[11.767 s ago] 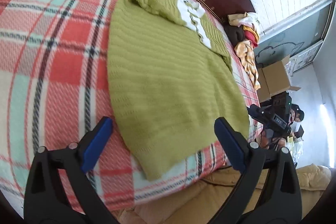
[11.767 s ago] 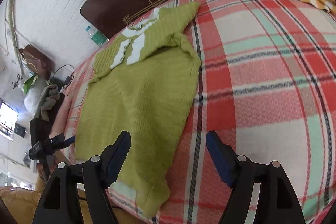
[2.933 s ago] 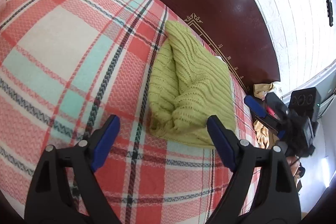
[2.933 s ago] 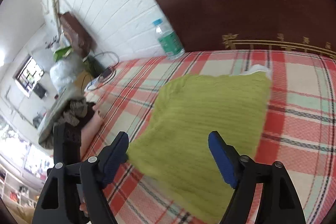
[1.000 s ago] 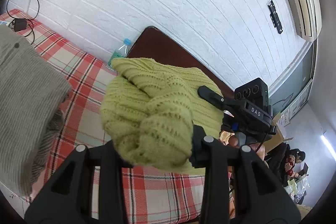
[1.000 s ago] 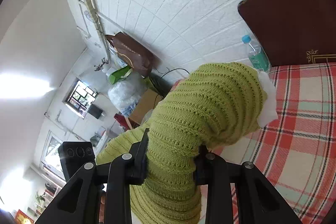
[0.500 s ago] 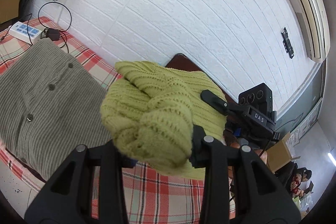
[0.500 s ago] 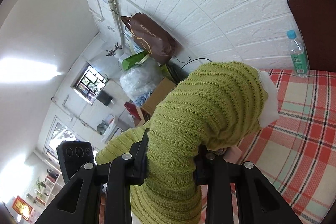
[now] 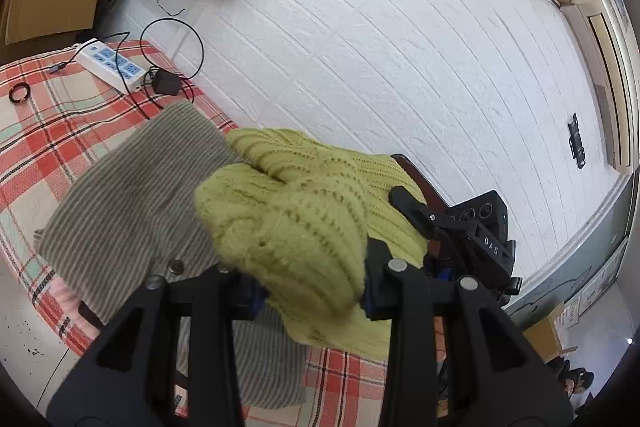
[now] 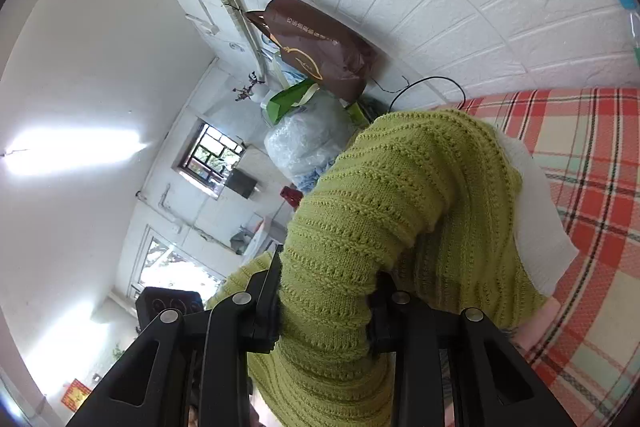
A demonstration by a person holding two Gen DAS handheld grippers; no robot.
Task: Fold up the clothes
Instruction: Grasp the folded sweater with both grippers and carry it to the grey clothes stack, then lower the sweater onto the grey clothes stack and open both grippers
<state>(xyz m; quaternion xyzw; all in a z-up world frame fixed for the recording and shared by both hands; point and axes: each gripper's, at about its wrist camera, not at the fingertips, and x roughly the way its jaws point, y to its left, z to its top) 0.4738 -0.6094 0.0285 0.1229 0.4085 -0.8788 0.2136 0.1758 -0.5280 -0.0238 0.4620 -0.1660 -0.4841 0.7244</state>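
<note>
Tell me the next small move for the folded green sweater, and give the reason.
Probably lower it onto the grey ribbed garment. Both the left gripper and the right gripper have their jaws shut on the green sweater, which hangs bunched in the air just above that folded garment on the plaid bed, so setting it down looks like the natural stacking step.

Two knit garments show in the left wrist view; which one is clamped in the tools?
The green sweater, bunched in the left tool and right tool. The grey ribbed cardigan lies folded on the bed.

Left claw (image 9: 310,291) clamps bunched green sweater (image 9: 296,223) above grey cardigan (image 9: 132,203).
</note>
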